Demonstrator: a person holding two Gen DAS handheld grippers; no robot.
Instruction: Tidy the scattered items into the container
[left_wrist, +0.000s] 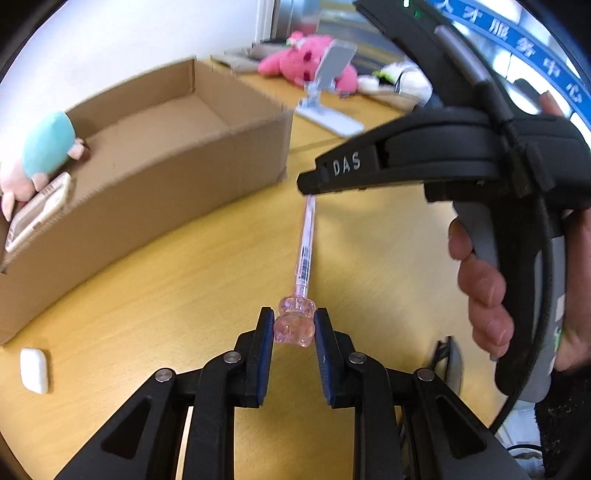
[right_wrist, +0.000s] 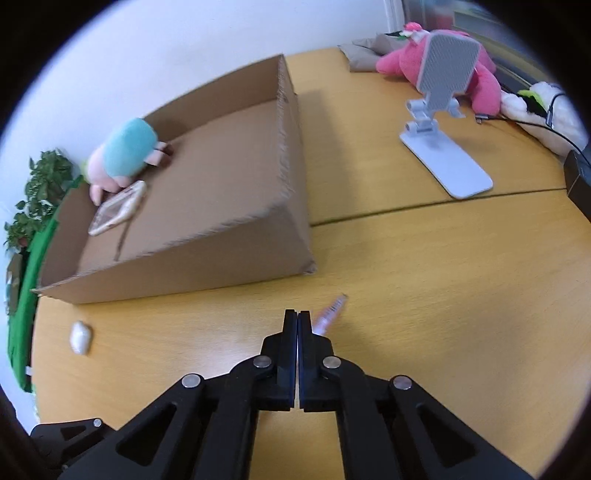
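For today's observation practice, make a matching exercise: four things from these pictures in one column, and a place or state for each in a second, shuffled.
1. pink pen
2. white eraser
3. pig plush
4. phone stand

A. inside the cardboard box
B. on the table, left of the box's near corner
C. held at both ends
D. standing right of the box

Pairs: 1-C, 2-B, 3-A, 4-D

Black hand-held gripper (left_wrist: 294, 328), "DAS" lettering
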